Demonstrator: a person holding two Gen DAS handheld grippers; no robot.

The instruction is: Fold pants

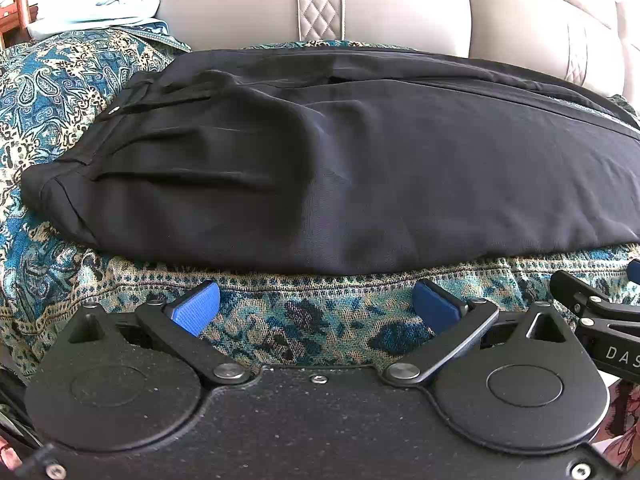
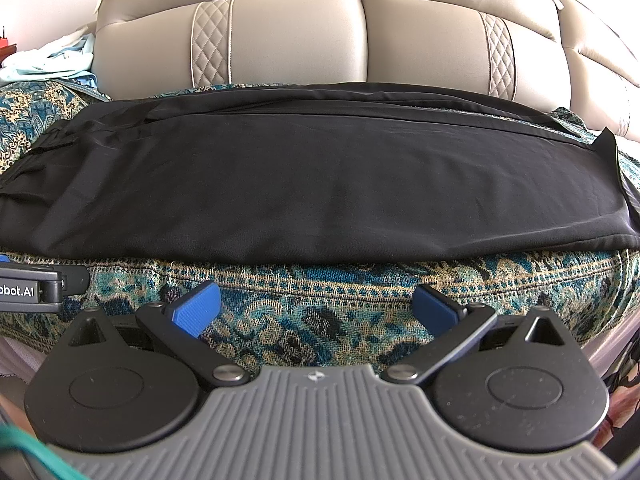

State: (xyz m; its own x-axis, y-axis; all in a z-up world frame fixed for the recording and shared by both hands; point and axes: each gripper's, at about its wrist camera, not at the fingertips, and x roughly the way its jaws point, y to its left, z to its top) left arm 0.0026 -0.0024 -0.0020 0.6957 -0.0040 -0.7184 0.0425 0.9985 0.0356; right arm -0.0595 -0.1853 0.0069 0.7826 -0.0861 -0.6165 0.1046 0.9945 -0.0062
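Black pants lie lengthwise on a patterned cover, one leg over the other, waistband with pleats at the left. In the right wrist view the pants stretch across, leg hems at the right end. My left gripper is open and empty, just short of the pants' near edge over the cover. My right gripper is open and empty, also just in front of the near edge. The right gripper shows at the right edge of the left wrist view.
A teal paisley cover drapes the seat of a beige leather sofa. Light blue cloth is piled at the far left. The cover's front edge drops off below the grippers.
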